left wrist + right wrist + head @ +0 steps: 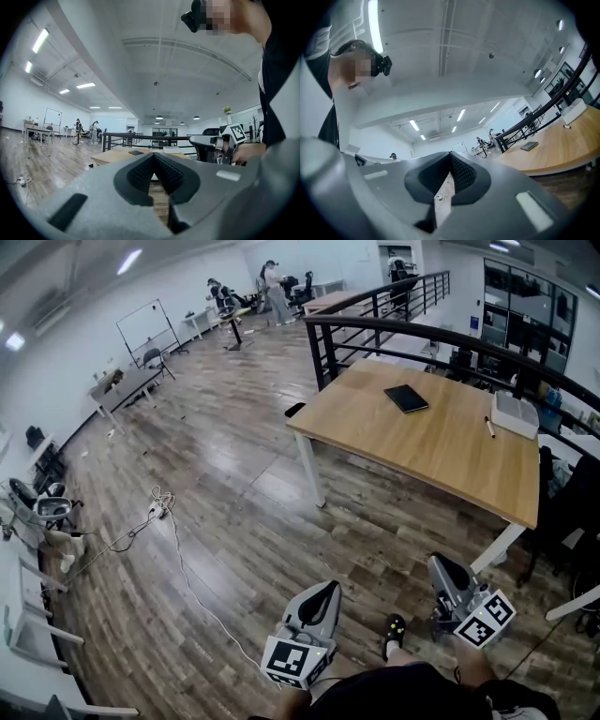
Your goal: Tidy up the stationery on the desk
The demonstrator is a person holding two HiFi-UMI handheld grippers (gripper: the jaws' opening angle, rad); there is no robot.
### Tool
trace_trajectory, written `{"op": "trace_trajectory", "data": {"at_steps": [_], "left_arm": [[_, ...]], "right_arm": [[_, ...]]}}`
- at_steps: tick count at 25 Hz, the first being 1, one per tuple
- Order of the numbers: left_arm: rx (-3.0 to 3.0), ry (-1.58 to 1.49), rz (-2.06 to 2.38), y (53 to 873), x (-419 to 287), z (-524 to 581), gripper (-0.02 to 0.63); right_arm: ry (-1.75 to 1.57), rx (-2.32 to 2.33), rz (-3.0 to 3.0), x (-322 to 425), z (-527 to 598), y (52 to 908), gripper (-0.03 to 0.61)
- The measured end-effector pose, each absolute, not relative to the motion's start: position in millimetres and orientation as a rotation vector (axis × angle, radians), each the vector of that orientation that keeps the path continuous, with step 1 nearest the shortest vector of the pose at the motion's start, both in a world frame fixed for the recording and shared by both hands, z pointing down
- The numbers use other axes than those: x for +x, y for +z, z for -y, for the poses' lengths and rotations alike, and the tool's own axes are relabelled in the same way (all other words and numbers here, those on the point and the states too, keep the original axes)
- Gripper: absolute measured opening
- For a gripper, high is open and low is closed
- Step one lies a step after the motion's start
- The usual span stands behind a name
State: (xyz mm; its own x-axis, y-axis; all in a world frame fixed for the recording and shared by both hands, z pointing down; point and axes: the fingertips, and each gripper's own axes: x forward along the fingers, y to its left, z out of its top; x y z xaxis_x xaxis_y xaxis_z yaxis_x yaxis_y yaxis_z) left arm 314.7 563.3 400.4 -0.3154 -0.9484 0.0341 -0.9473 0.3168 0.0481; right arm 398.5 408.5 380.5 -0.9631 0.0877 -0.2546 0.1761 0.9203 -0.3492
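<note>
- Left gripper (328,588): bottom centre of the head view, held over the wood floor (216,465). Its own view shows the jaws pressed together with nothing between them.
- Right gripper (438,564): bottom right of the head view, just beside the left one. Jaws likewise closed and empty in its own view.
- Desk (441,446): upper right of the head view, well apart from both grippers, with bare floor between.
- On the desk: a black flat pad (406,397) near the far edge; a pen (488,427) toward the right end; a white box (515,414) just right of the pen, at the right edge.
- Neither gripper touches the desk or anything on it.
- Black railing (375,326): runs behind the desk, from upper centre to the right edge of the frame.
- White cable (173,531): trails across the floor, left of centre.
- Whiteboard (147,326) stands upper left; people (272,287) are at the far end of the room, top centre, too small to detail.
</note>
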Motion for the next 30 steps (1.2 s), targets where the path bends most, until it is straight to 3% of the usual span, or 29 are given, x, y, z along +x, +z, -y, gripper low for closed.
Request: {"op": "trace_trajectory", "data": {"at_steps": [30], "left_arm": [[1.584, 0.077, 2.609, 390.4, 221.9, -422.7, -0.003]], "right_arm": [[-0.595, 0.317, -2.864, 287.5, -238.8, 391.5, 0.000]]}}
